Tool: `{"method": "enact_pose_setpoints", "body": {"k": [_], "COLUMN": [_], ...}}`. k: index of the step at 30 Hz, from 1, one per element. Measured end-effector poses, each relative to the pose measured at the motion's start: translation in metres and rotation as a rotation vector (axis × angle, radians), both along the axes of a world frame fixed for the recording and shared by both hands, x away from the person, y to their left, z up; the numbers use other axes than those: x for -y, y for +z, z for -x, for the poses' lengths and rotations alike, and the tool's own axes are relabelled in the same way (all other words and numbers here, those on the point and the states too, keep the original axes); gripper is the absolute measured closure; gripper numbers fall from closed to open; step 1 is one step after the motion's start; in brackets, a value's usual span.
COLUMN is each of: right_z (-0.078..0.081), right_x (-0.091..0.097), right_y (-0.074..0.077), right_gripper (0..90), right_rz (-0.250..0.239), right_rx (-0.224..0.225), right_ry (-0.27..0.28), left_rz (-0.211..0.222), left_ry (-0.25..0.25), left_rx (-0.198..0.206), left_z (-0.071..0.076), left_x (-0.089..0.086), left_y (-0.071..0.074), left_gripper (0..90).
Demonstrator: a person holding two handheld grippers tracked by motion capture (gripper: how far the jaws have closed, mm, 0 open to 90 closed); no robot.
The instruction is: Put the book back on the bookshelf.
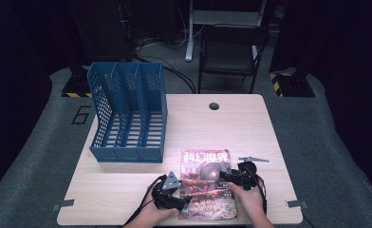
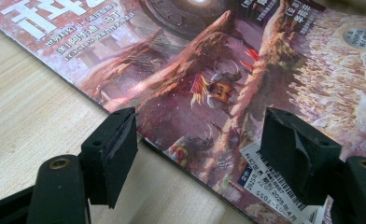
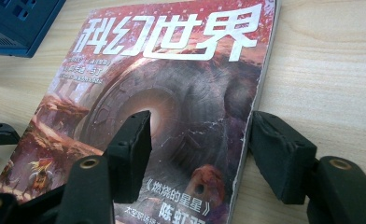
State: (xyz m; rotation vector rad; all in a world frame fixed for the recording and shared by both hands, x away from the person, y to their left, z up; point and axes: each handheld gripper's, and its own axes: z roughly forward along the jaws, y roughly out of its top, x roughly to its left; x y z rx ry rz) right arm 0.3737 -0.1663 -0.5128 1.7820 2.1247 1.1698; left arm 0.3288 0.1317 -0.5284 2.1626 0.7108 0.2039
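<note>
Your left tool [image 1: 171, 195] and right tool [image 1: 235, 176] both gape open, straddling opposite edges of the magazine [image 1: 206, 183] lying flat on the surface [image 1: 127, 185], probably ready to pinch and lift it

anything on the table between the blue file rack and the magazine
No, in the high view only bare wooden table separates the blue file rack from the magazine.

blue file rack [image 1: 129, 114] blocks the worktop's [image 1: 231, 128] far left; bare worktop right of it and beyond the magazine [image 1: 207, 185] gives free passage; small metal piece [image 1: 253, 159] lies just right of the magazine's top corner
</note>
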Motion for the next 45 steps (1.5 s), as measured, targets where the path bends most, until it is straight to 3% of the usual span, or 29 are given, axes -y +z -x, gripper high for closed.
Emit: {"method": "enact_pose_setpoints", "body": {"k": [7,14,17,19,25,29,31,33,42,45], "right_z": [0.003,0.009,0.011,0.013,0.015,0.007,0.004,0.002,-0.005,-0.005], "right_x": [0.002,0.007,0.005,0.003,0.003,0.004,0.003,0.003,-0.001,-0.001], "right_y": [0.007,0.018,0.021,0.023,0.019,0.009,0.004,0.002,-0.001,0.000], "right_gripper": [39.8,42.1,42.2,42.7,43.7,44.1,44.0,44.0,42.2,41.9], "right_rz": [-0.029,-0.145,-0.159,-0.171,-0.150,-0.130,-0.091,-0.093,-0.048,-0.051], "right_rx": [0.024,0.074,0.103,0.093,0.041,-0.011,-0.025,-0.046,-0.003,-0.008], "right_ry": [0.006,0.030,0.051,0.065,0.072,0.076,0.081,0.079,0.099,0.097], "left_rz": [-0.008,-0.002,-0.003,-0.006,-0.011,-0.006,0.002,0.007,0.002,0.002], "left_ry": [-0.002,-0.005,-0.006,-0.004,-0.006,-0.005,-0.001,-0.007,-0.011,-0.011], "left_rx": [0.004,-0.006,-0.006,0.000,0.003,0.004,0.008,0.005,0.006,0.006], "left_z": [0.000,0.001,0.000,0.000,0.000,0.000,0.000,0.000,-0.001,-0.001], "left_x": [-0.001,-0.001,-0.001,-0.001,-0.001,-0.001,-0.001,-0.001,-0.002,-0.002], "left_y": [0.000,0.000,0.000,0.000,0.000,0.000,-0.001,-0.001,0.000,0.000], "left_gripper": [27.1,27.2,27.2,27.2,27.2,27.2,27.3,27.3,27.6,27.6]}}
